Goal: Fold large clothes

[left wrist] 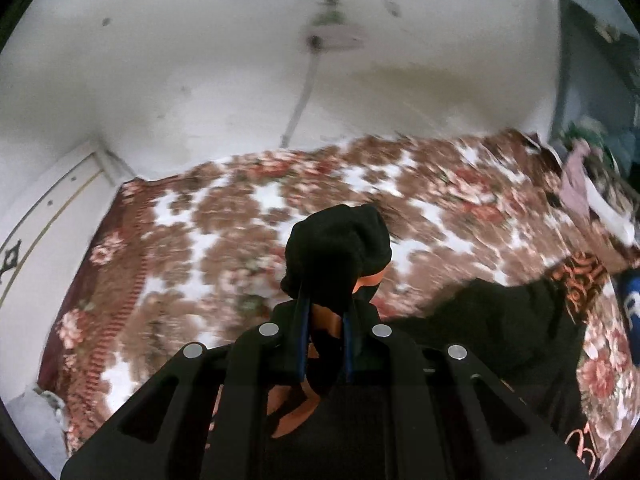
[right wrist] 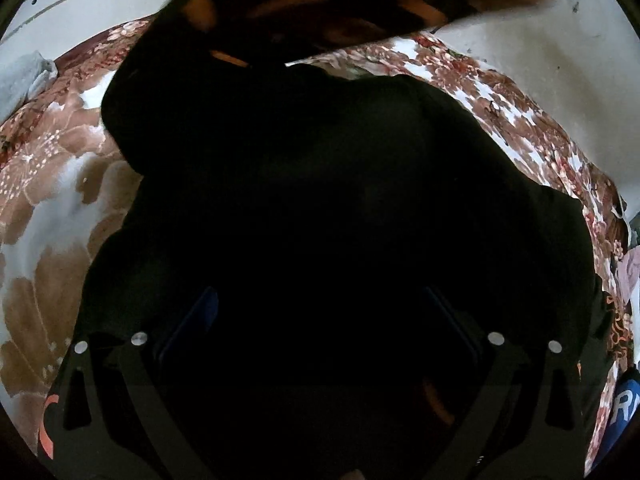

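A large black garment with an orange pattern lies on a floral bedspread. In the left wrist view my left gripper [left wrist: 326,300] is shut on a bunched fold of the black garment [left wrist: 340,248] and holds it lifted above the bed; the rest trails to the right [left wrist: 500,320]. In the right wrist view the black garment [right wrist: 320,180] fills almost the whole picture. My right gripper [right wrist: 320,312] has its blue-edged fingers [right wrist: 200,312] spread wide, with black cloth lying over and between them. Its fingertips are hidden in the dark cloth.
The brown, red and white floral bedspread [left wrist: 240,208] covers the bed against a white wall [left wrist: 200,60]. Other clothes lie heaped at the far right [left wrist: 580,184]. A blue item with white letters lies at the right edge [right wrist: 624,408]. A grey cloth lies at the left [right wrist: 24,76].
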`<state>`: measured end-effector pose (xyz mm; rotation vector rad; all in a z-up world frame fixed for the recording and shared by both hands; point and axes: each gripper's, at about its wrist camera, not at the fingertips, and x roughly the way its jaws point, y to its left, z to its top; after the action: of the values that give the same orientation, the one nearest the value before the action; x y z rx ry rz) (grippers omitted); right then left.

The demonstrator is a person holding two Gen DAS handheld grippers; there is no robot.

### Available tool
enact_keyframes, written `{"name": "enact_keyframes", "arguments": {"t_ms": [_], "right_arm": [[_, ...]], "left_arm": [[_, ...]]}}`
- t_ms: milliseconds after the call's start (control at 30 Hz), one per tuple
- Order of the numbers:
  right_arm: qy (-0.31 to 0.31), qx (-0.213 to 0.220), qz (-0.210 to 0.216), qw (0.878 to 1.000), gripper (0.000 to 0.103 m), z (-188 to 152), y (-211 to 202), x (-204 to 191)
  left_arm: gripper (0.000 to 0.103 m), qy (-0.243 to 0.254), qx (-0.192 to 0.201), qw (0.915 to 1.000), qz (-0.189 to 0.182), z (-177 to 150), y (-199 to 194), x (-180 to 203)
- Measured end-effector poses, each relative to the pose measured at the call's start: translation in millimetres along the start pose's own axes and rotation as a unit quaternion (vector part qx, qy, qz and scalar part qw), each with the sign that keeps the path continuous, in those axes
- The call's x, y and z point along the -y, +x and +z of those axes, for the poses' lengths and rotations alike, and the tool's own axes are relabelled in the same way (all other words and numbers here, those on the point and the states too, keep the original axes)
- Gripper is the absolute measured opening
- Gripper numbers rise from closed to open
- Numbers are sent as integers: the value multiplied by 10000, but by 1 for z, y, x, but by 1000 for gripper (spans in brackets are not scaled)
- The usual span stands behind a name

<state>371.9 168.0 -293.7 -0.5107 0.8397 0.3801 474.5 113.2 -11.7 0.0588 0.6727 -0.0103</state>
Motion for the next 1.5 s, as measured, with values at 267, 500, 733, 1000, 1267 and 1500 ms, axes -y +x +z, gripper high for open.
{"name": "enact_keyframes", "arguments": {"t_ms": [267,500,733,1000,1267,1500], "right_arm": [[-6,76,-86,9999,98,-3,2,-3],[-68,142,101,9998,98,-10,-4,-5],[-83,142,337,9993,98,-12,-9,-3],[-64,691,875,9937,98,-22,-56,2],[321,909,1049,9898,98,-7,-84,50],[1417,519,727,9859,98,5,-63,163]], "left_arm": [[12,852,-324,9956,-226,-33,30,144],[12,1375,-1008,9842,-482,-90,75,247],[17,2171,-855,9724,43,-132,98,285],[92,3186,-1365,9379,159,-174,92,326],[98,2282,-252,9731,-202,-20,-53,243],[98,802,536,9952,-138,40,-133,42]]}}
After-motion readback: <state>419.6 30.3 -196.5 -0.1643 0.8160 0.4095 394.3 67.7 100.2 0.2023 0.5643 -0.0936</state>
